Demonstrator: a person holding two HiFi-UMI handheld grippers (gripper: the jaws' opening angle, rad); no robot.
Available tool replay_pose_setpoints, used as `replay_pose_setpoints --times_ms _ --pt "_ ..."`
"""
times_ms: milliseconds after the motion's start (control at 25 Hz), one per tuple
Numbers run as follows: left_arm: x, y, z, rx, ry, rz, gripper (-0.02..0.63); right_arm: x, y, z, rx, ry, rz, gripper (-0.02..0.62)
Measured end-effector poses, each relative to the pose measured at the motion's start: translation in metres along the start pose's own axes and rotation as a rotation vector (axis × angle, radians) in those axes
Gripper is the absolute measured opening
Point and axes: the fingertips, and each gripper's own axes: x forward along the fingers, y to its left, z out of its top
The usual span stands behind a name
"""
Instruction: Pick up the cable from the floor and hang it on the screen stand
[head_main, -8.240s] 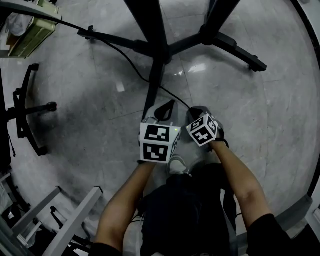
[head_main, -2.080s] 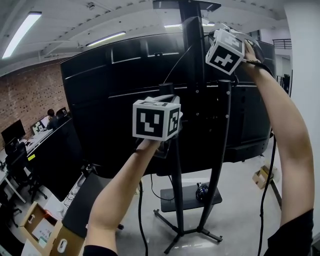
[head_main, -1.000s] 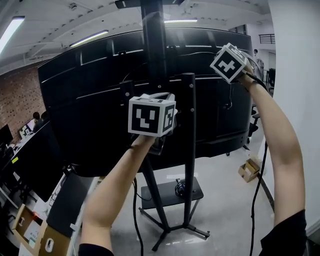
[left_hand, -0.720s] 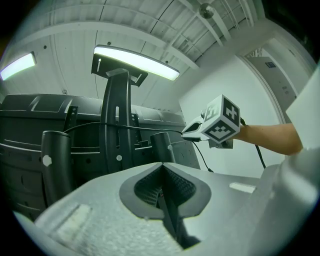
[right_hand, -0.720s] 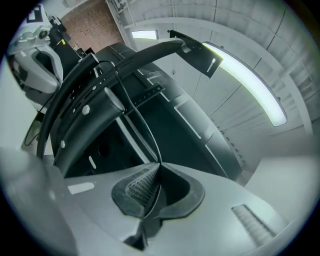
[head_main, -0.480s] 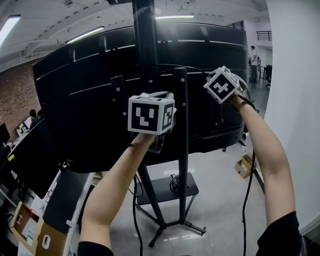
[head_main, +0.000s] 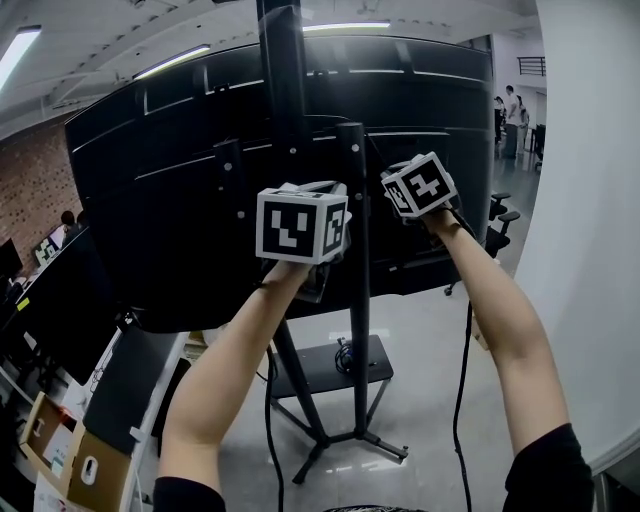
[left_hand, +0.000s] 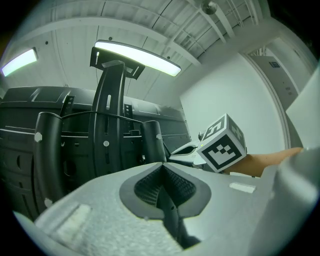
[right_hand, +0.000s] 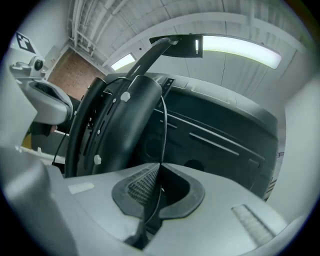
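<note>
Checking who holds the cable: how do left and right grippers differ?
The right gripper is shut on the thin cable; the left gripper is shut with no cable showing. The right sits higher, right of the stand post; the left is left of it. Both face the screen.

floor (head_main: 420, 340): pale grey, glossy | screen stand (head_main: 357, 300) stands on it on splayed legs | cardboard boxes (head_main: 75, 465) at lower left | office chair (head_main: 497, 215) far right
</note>
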Motion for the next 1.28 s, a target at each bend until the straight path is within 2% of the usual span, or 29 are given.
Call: replay_pose_setpoints --times_ms 240,360,600,880,1280 --pt "-0.001 -0.005 -0.008 -0.002 0.012 0.016 -0.002 0.004 0.027 -0.010 0.041 -0.070 0.056 0.012" --pt "-0.002 -0.003 -0.016 -0.013 0.019 0.035 -0.002 0.003 0.035 -0.008 0.054 -0.137 0.041 0.014" --pt "-0.003 -0.001 -0.036 -0.055 0.024 0.074 -0.002 -0.004 0.047 -0.015 0.012 -0.209 0.022 0.049" --pt "-0.018 0.002 -0.069 -0.090 0.052 0.122 -0.002 -0.037 0.063 -0.026 0.010 -0.243 -0.006 0.051" --pt "-0.073 0.001 -0.106 -0.121 0.050 0.107 -0.002 -0.089 0.147 -0.037 0.141 -0.237 0.045 0.029"
